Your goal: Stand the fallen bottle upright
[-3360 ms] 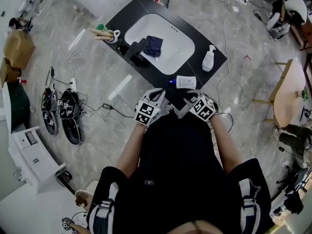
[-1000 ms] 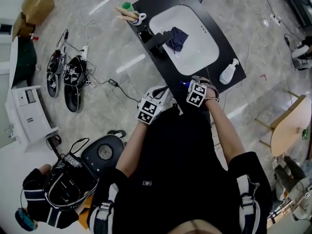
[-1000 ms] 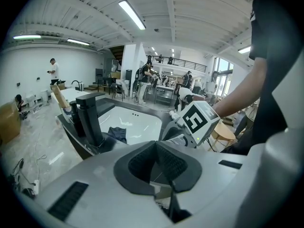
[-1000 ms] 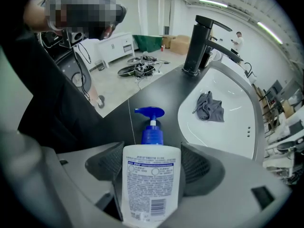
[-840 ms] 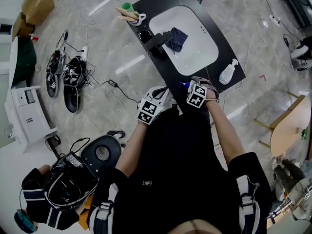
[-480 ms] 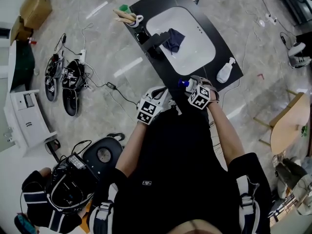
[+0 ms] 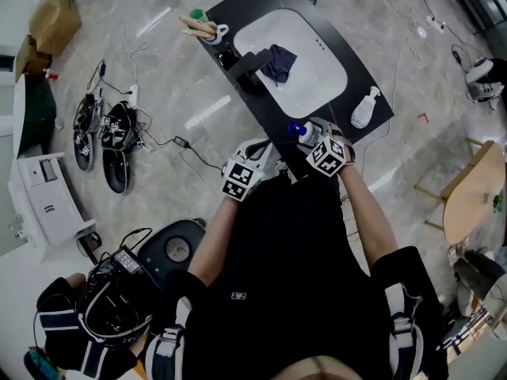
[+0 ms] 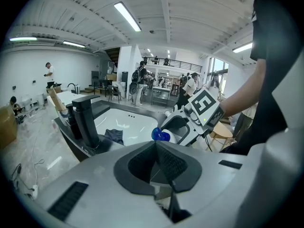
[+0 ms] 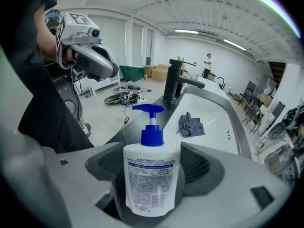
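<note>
We are gripping the white pump bottle (image 9: 151, 175) in our right gripper (image 7: 315, 139). Its two dark pads are pressing on the bottle's sides, and the blue pump head is pointing away from the gripper toward the black faucet (image 9: 174, 82). In the head view the bottle is sitting over the near edge of the black counter (image 7: 245, 6), just beside the white sink (image 7: 317, 85). We cannot tell whether its base is touching the counter. A dark cloth (image 7: 277, 60) is lying in the sink near the faucet. Our left gripper (image 8: 156, 161) is hanging just beside the right one, with its jaws closed together on nothing. A second white bottle (image 7: 363, 109) is sitting on the counter to the right of the sink, apart from the one we are holding.
</note>
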`<state>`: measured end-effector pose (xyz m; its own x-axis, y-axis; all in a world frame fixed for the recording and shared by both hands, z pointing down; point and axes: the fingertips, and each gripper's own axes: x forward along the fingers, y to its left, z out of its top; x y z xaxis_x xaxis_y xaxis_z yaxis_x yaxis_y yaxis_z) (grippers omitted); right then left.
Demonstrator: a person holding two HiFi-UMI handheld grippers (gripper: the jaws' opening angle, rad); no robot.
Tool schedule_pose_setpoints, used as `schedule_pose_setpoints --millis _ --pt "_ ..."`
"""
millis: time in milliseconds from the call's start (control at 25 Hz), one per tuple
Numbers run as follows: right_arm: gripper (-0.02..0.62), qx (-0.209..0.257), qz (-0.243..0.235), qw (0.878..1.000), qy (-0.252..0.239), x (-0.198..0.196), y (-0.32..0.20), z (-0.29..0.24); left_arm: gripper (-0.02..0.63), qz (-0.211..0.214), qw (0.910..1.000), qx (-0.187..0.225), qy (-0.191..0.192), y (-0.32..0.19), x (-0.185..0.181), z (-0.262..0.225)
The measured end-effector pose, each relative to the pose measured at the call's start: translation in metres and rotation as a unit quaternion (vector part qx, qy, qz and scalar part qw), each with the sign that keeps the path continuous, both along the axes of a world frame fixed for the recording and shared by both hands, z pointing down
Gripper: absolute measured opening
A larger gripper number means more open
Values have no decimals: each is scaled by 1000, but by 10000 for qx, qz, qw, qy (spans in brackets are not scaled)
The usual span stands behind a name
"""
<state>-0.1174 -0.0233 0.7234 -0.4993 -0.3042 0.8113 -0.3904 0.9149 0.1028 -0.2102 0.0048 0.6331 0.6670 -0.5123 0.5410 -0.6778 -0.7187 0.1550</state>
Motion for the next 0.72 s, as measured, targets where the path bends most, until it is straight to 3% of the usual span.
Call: schedule_pose_setpoints --millis 720 --pt "400 329 1253 9867 -978 23 -8 -29 14 89 9999 90 -48 10 -6 0"
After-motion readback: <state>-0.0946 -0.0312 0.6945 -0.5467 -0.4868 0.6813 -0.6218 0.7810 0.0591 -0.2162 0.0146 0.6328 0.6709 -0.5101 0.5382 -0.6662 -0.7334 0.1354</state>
